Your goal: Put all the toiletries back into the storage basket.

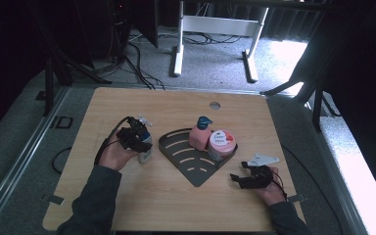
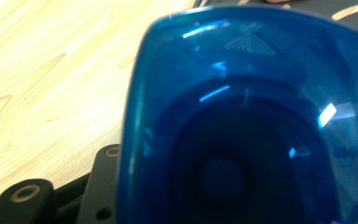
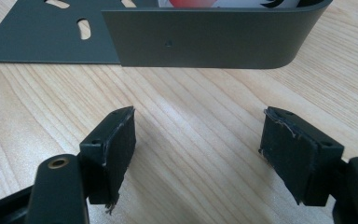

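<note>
Currently, item one: a small bottle [image 1: 145,149], pale-bodied with a blue translucent cap, standing upright on the wooden tabletop [image 1: 127,205] just left of the dark corner caddy [image 1: 196,169]. The left tongs [image 1: 138,138] are clamped around its upper part, and the left gripper view looks straight onto the blue cap [image 2: 242,116], which fills most of that frame.

Handling, by estimate: light, rigid plastic, unlikely to break. Smooth walls and glossy cap suggest a slippery surface under the pads. Contents cannot be judged; the body is too small and dim in the high view to tell how full it is. Best hold appears to be across the shoulder or neck beneath the cap, where the plastic is stiffest; squeezing the cap alone risks popping or twisting it loose.

Item two: right tongs [image 3: 198,149], released, jaws wide apart, nothing between them, resting low over the tabletop just short of the caddy's rounded wall [image 3: 214,39].

Item three: caddy contents, a pink pump bottle [image 1: 199,134] and a white-and-pink round tub [image 1: 221,143], touching, in the rear corner. Front portion of the slotted floor is free.
</note>
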`<move>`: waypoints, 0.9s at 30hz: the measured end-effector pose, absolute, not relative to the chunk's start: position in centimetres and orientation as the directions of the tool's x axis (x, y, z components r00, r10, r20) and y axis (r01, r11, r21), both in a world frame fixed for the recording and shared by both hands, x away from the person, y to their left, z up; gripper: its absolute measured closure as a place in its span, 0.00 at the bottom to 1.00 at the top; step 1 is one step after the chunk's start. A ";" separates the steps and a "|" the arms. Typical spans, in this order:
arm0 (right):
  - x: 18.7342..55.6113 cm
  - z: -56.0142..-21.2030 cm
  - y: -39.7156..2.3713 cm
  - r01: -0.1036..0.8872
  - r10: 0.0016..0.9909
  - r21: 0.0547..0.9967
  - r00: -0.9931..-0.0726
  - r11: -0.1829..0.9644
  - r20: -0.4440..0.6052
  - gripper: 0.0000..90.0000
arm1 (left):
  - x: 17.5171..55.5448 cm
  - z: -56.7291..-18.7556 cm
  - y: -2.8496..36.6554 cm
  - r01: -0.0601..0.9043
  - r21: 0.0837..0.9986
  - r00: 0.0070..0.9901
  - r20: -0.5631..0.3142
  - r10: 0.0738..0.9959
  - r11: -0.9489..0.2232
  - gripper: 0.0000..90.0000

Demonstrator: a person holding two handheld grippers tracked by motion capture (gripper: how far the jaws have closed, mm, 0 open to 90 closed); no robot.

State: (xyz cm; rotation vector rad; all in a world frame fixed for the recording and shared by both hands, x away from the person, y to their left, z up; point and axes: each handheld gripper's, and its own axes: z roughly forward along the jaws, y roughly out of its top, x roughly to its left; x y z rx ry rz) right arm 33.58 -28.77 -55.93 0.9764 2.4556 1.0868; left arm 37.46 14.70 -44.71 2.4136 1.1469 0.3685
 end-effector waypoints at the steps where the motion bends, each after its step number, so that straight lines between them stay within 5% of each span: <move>1: 33.6 -55.9 -28.8 0.469 0.682 0.736 -0.731 0.488 0.013 0.29 | 37.4 -44.7 14.7 0.665 0.498 0.618 0.051 0.784 -0.556 0.62; 27: 33.6 -55.9 -28.7 0.467 0.681 0.735 -0.732 0.492 0.010 0.29 | 37.3 -42.9 14.9 0.649 0.541 0.606 0.058 0.793 -0.536 0.62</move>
